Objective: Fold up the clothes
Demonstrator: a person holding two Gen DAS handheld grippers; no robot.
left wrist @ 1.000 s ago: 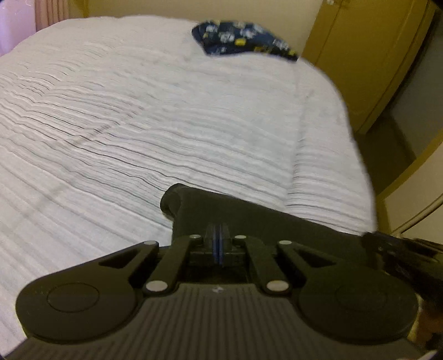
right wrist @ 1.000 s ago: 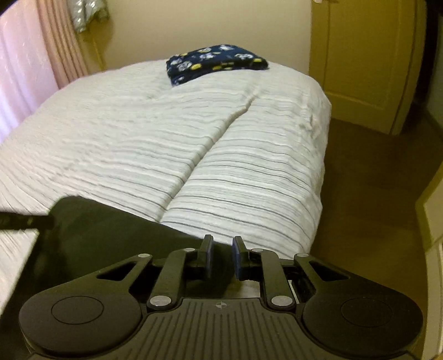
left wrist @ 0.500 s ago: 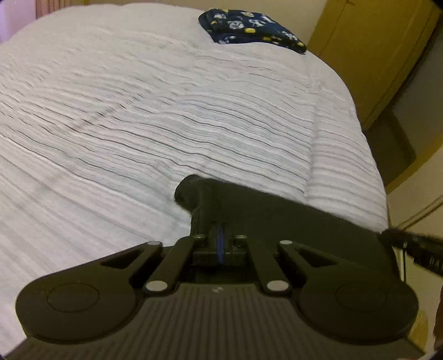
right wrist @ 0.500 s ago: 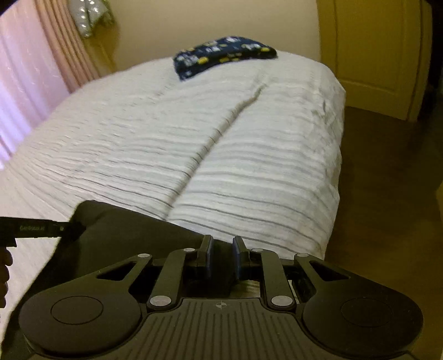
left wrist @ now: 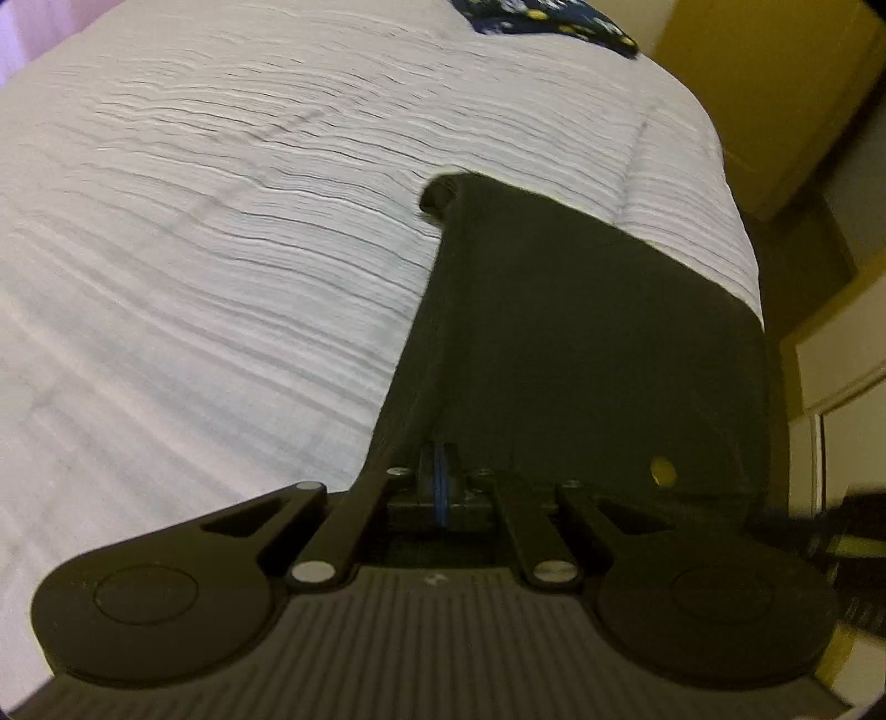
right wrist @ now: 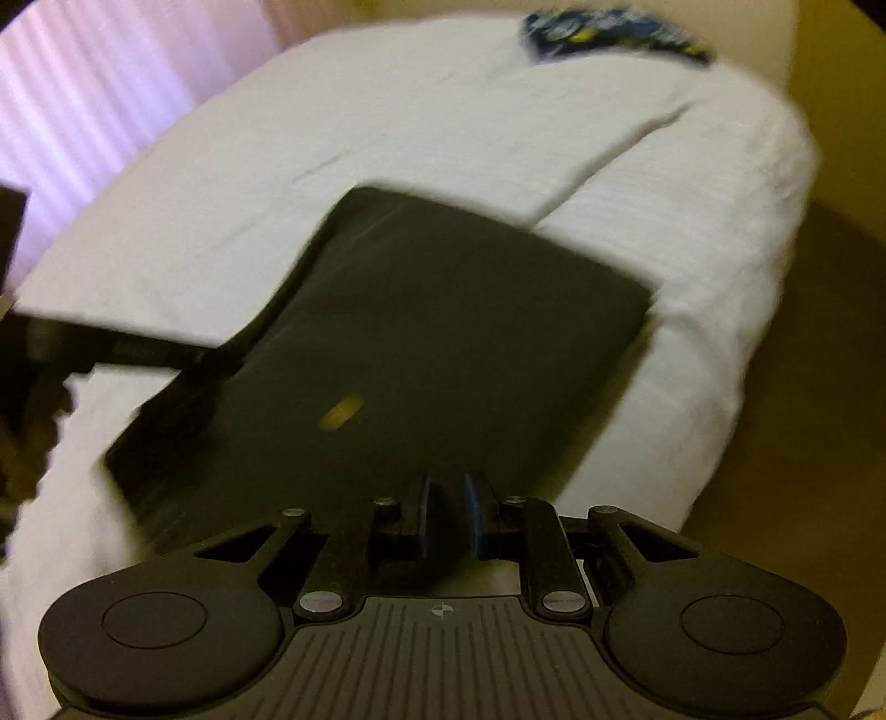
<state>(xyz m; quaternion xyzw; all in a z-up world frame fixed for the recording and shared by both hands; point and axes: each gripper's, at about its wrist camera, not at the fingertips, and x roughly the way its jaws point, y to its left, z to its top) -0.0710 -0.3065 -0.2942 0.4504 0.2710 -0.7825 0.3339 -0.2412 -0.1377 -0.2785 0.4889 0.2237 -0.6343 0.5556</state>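
**Dark garment held taut above striped bed**

The left gripper (left wrist: pixel 440 487) has its jaws clenched on the near edge of the dark garment (left wrist: pixel 587 343), blue pads pressed together. The right gripper (right wrist: pixel 446 512) grasps the same garment (right wrist: pixel 443 343), a fold of cloth pinched between its jaws. The garment stretches forward over the bed (left wrist: pixel 221 249), its far edge resting on the striped cover.

The right wrist view alone shows pink curtains (right wrist: pixel 111 94) and the left gripper's arm entering at left; this view is blurred. Both views show a small yellow mark (right wrist: pixel 340 412) on the garment and a folded navy patterned garment (right wrist: pixel 609 33) at the bed's far end.
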